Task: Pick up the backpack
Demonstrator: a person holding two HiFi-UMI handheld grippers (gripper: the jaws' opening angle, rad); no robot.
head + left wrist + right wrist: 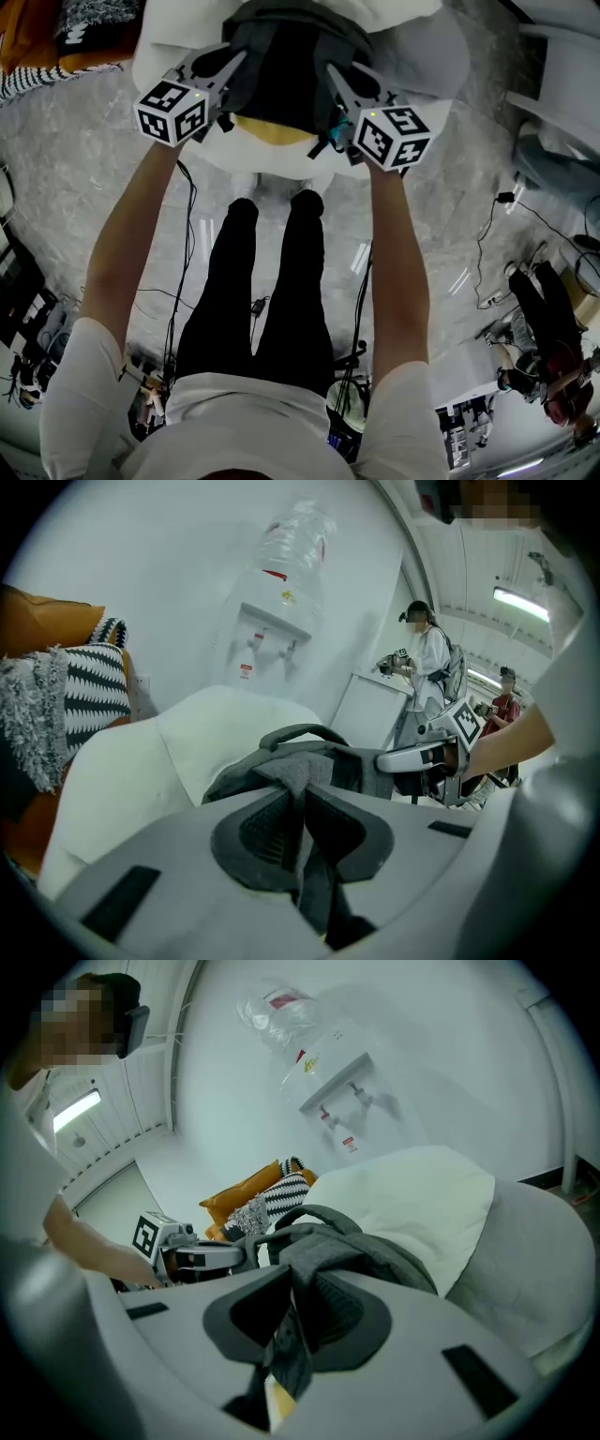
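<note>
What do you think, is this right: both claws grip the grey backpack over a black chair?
Nearly. The left claw and right claw do grip the grey backpack, but the chair is white, not black, as the head view shows.

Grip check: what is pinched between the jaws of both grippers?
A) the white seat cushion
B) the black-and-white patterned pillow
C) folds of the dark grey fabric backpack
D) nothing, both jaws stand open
C: each gripper view shows the left gripper and the right gripper clamped on a fold of the dark grey fabric backpack.
</note>
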